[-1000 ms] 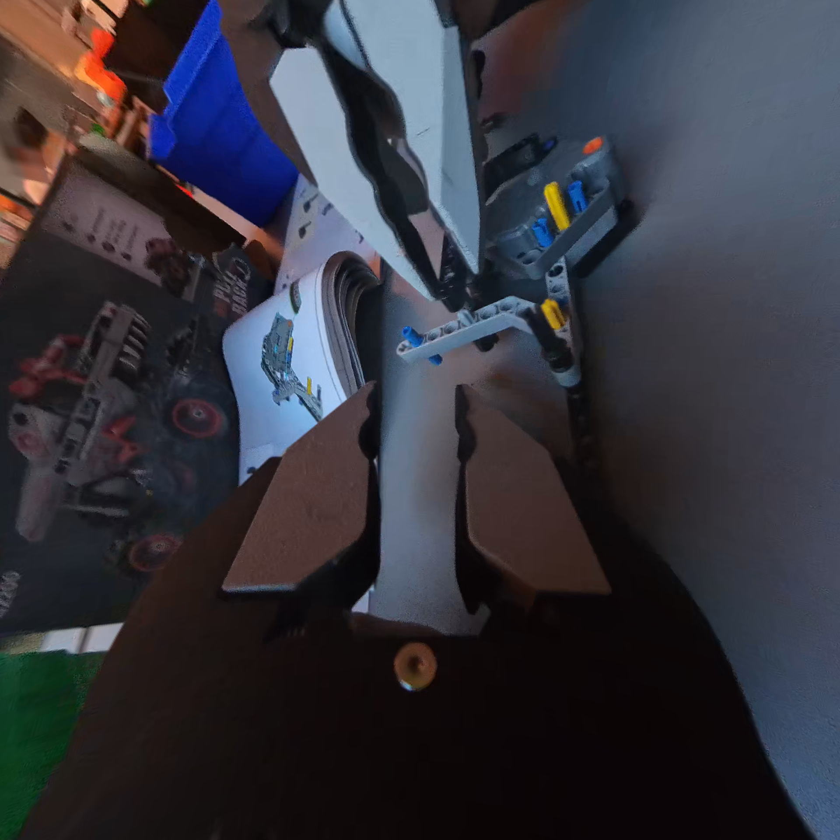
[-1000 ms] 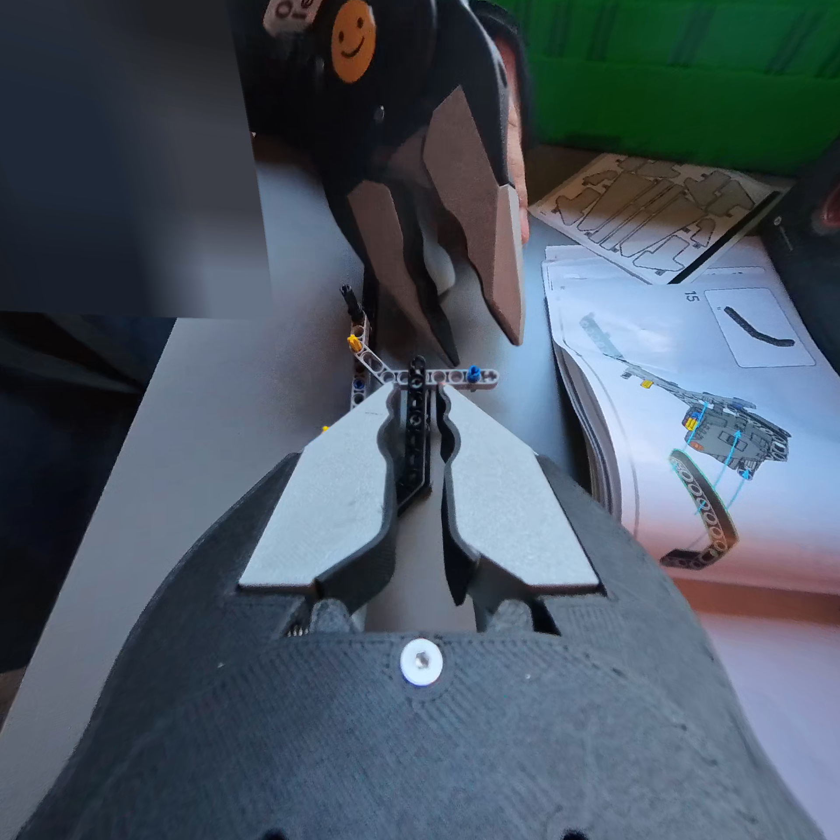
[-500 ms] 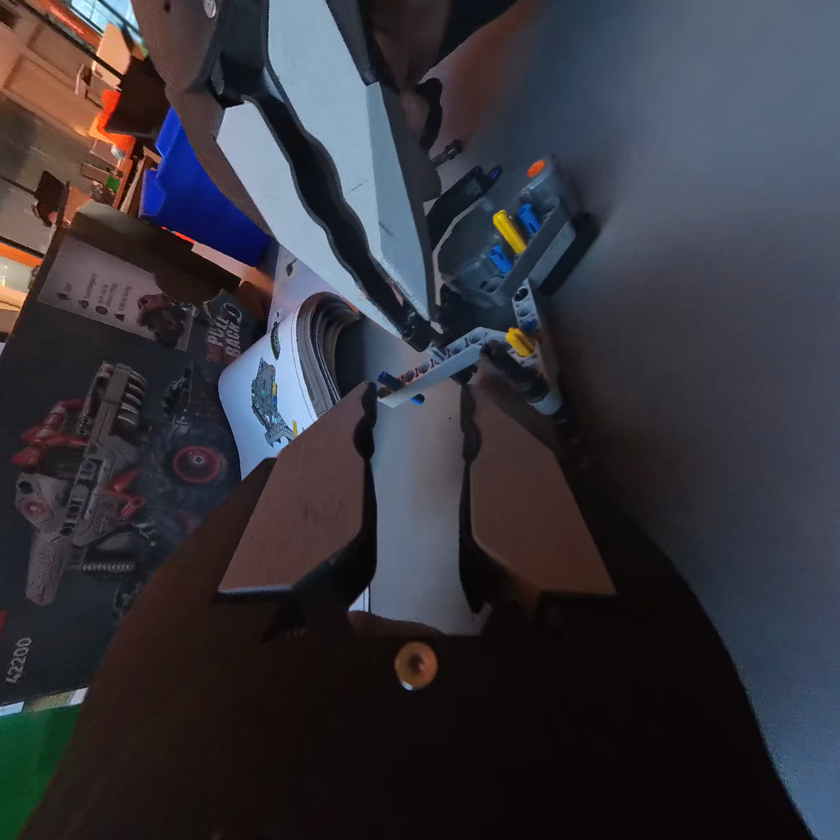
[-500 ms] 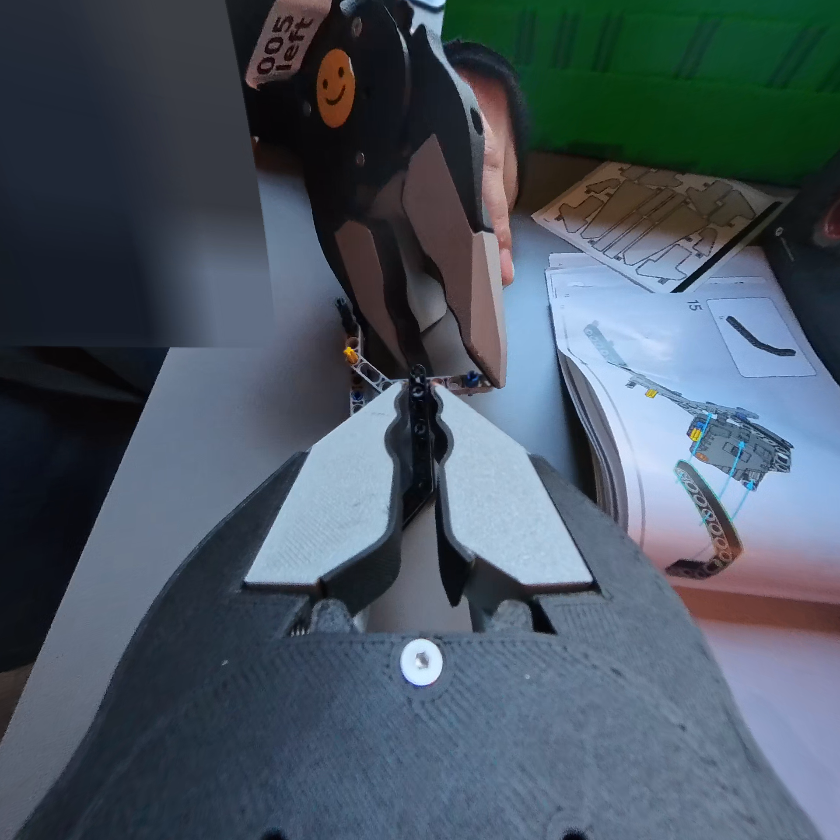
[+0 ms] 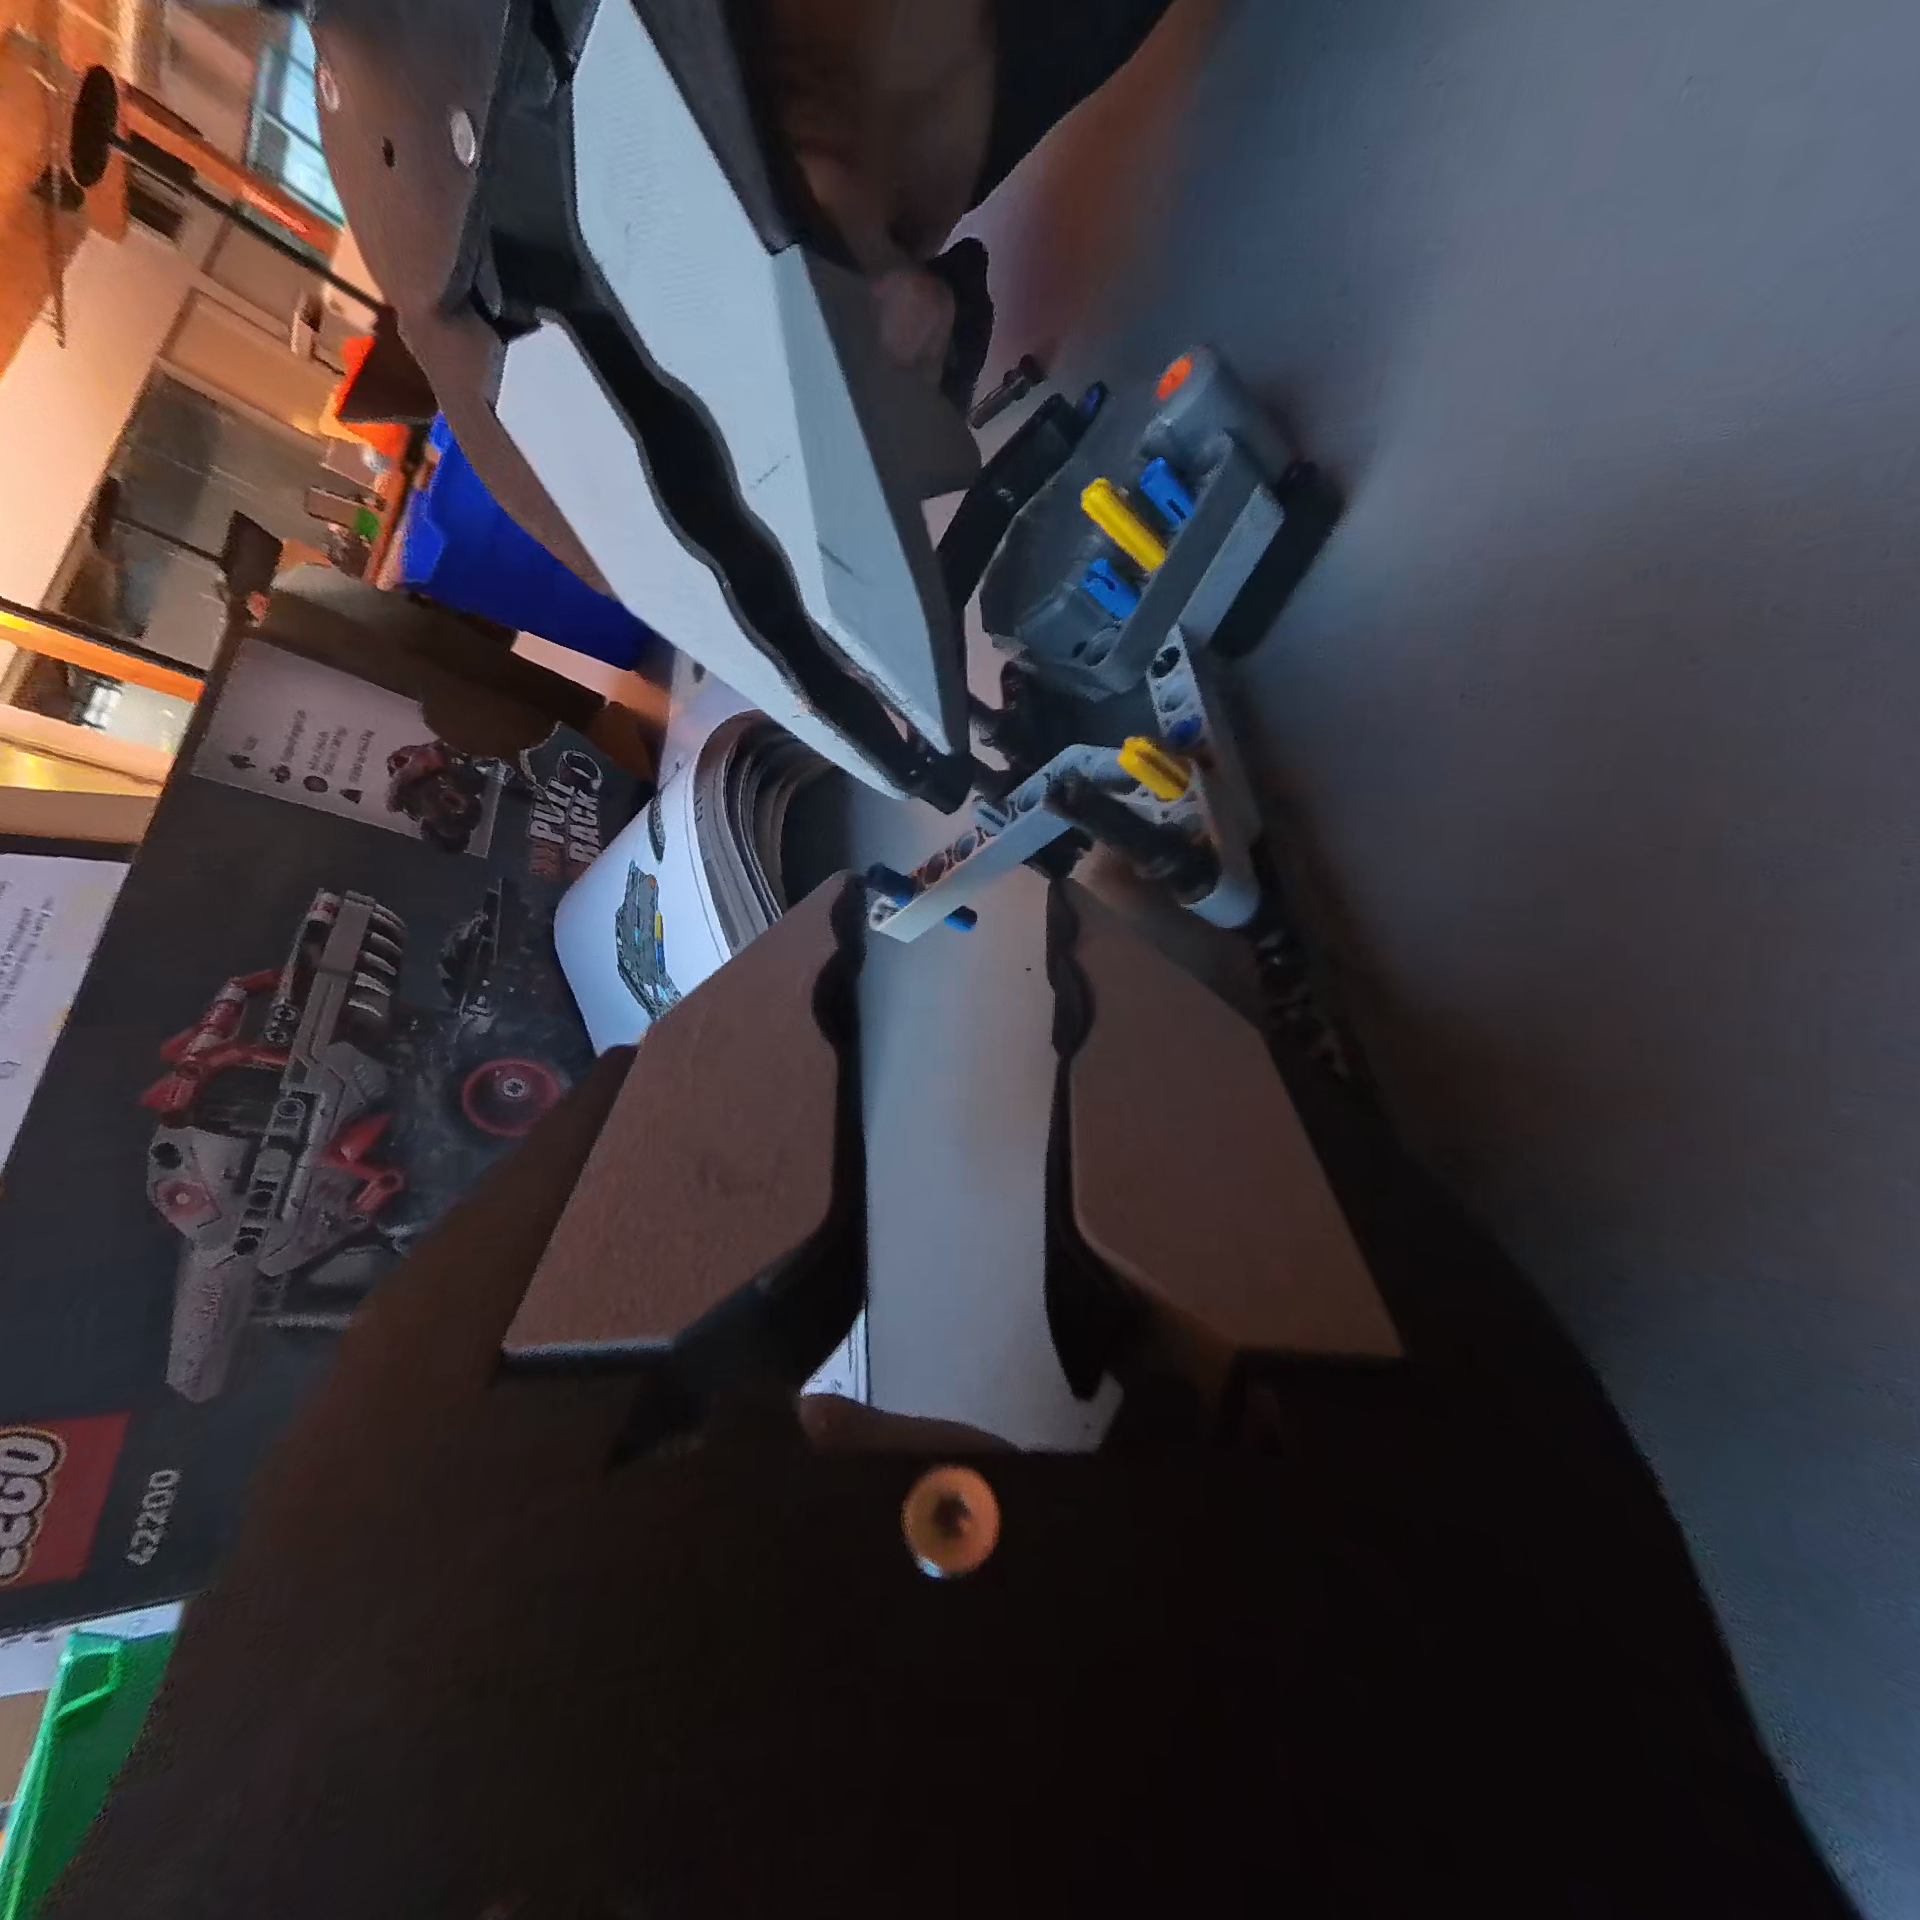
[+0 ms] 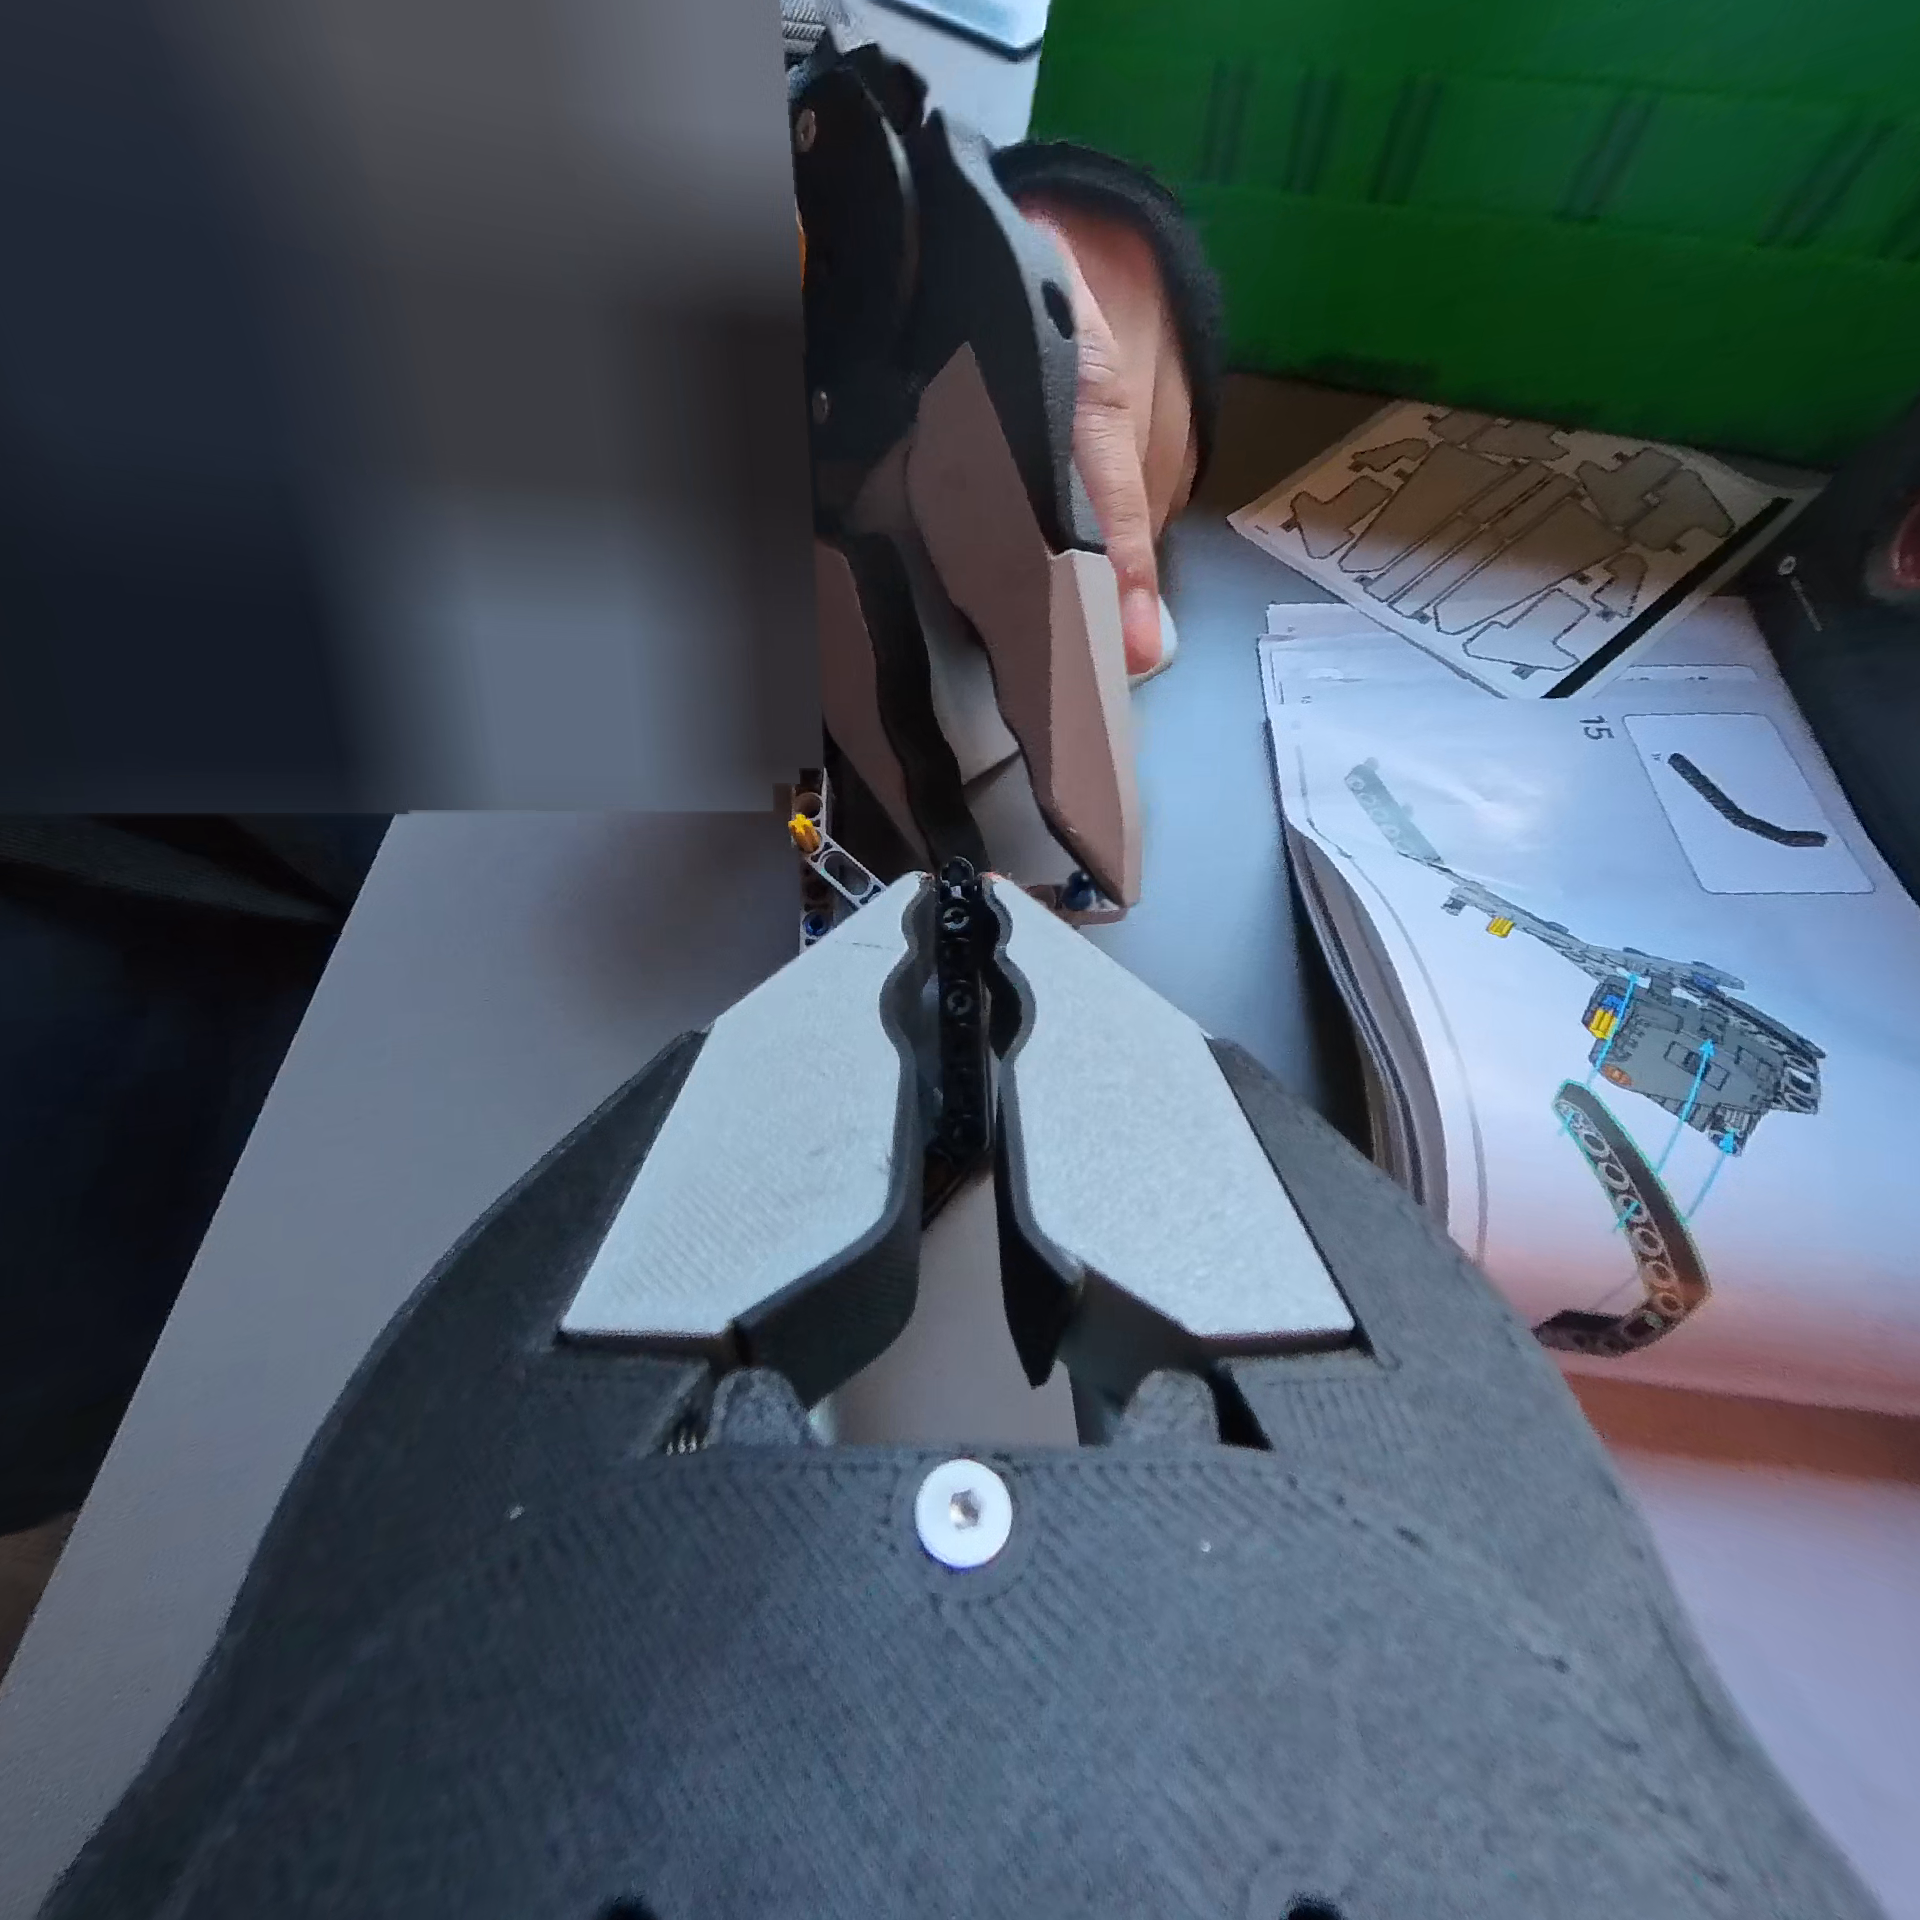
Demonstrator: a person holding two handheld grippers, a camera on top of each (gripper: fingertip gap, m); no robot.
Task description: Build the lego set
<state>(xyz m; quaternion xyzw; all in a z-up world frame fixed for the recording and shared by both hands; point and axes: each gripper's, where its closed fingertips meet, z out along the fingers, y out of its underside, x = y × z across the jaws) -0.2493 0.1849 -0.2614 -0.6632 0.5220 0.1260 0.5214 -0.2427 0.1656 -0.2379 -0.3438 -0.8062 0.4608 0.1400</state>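
My right gripper [image 6: 961,909] is shut on a black beam [image 6: 961,997] that stands on edge between its grey pads. The beam's tip is at the grey Lego assembly [image 5: 1132,540], which has yellow and blue pins and lies on the grey table [image 5: 1558,935]. A light grey beam [image 5: 987,842] with a blue pin sticks out of the assembly. Its free end reaches my left gripper [image 5: 956,904], which is open with brown pads. The right gripper [image 5: 925,764] comes in from the upper left in the left wrist view. The left gripper [image 6: 1081,873] hangs over the assembly in the right wrist view.
An open instruction booklet [image 6: 1610,987] lies right of the work spot, with a sticker sheet [image 6: 1507,551] and a green bin [image 6: 1507,208] behind it. The dark Lego box [image 5: 312,1039] and a blue bin [image 5: 499,561] stand beyond the booklet. A hand [image 6: 1122,436] holds the left gripper. Less than 4 cm separates the two grippers' tips.
My right gripper has closed on the black beam and pushed it forward to the assembly. My left gripper has moved in until the light grey beam's end is at its fingertips.
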